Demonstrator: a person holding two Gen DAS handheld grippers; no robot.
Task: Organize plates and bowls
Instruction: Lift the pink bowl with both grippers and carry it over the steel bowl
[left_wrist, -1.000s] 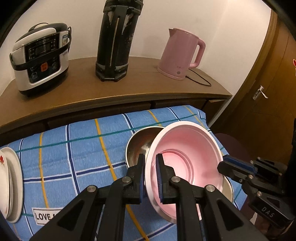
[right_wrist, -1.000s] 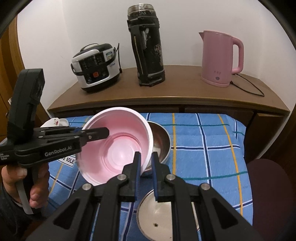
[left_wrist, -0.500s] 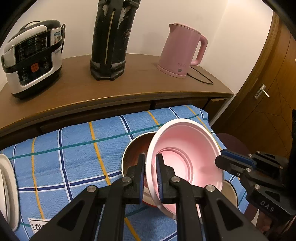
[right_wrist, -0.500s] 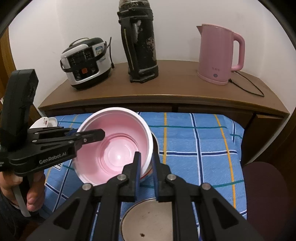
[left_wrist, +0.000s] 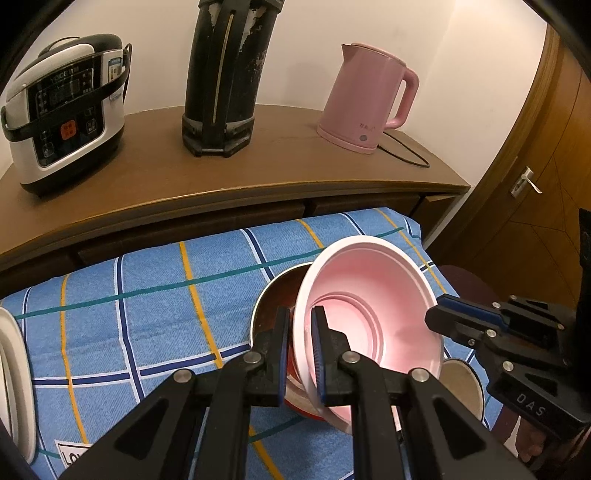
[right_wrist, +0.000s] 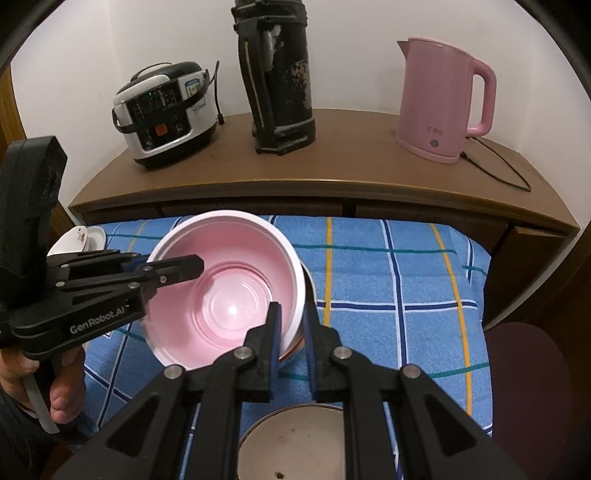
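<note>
Left wrist view shows my left fingers (left_wrist: 300, 339) clenched on the near rim of the round pink plastic bowl (left_wrist: 373, 317), low in the middle of the frame. The pink bowl is tilted and sits partly inside a shiny metal bowl (left_wrist: 275, 295) on the blue checked cloth (left_wrist: 147, 314). My right fingers (right_wrist: 291, 328) pinch the pink bowl's other rim, low in the middle of the right wrist view. A second round metal bowl (right_wrist: 295, 443) lies at the bottom edge there. White plates (left_wrist: 14, 376) sit at the far left edge. On the brown wooden counter (left_wrist: 258, 173) stand a pink kettle (left_wrist: 369, 96), a tall black flask (left_wrist: 225, 74) and a white rice cooker (left_wrist: 62, 110).
</note>
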